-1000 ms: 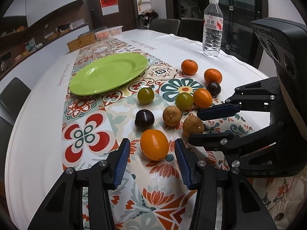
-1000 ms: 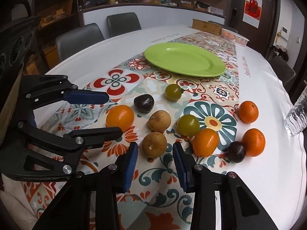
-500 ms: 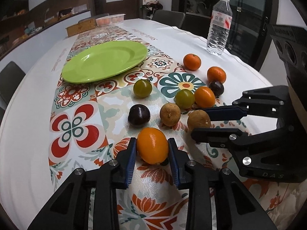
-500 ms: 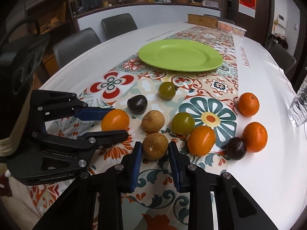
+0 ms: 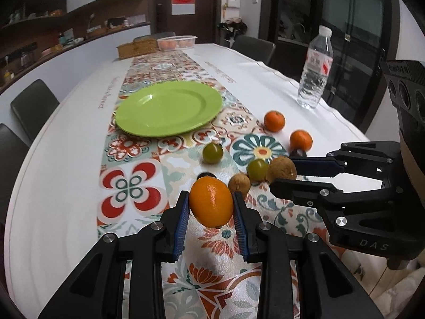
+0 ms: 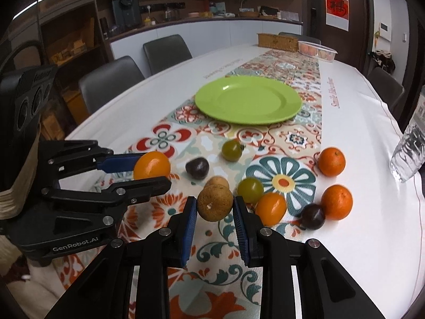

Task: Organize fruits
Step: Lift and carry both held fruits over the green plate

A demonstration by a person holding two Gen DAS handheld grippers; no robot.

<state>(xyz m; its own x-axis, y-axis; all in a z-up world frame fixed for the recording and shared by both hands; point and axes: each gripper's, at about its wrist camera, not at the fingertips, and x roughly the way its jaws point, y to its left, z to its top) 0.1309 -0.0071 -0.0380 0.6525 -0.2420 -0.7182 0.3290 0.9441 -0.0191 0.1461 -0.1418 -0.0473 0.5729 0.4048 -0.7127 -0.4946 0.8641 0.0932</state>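
Note:
My left gripper (image 5: 211, 196) is shut on an orange fruit (image 5: 212, 210) and holds it just above the patterned runner. My right gripper (image 6: 215, 199) is shut on a brown round fruit (image 6: 214, 207), also lifted off the cloth. Each gripper shows in the other's view: the right gripper (image 5: 285, 170) beside mine with its brown fruit (image 5: 281, 168), and the left gripper (image 6: 152, 168) with its orange (image 6: 151, 164). A green plate (image 5: 170, 107) (image 6: 248, 101) lies empty farther along the runner.
On the runner lie a second brown fruit (image 6: 217, 181), two green fruits (image 6: 232, 150) (image 6: 250, 190), two dark plums (image 6: 197, 168) (image 6: 313, 215) and three orange fruits (image 6: 271, 208) (image 6: 332, 161) (image 6: 336, 202). A water bottle (image 5: 316, 69) stands at the right; chairs ring the table.
Both grippers closed, the left on the orange fruit and the right on the brown one. Both then rose, lifting the fruits off the cloth.

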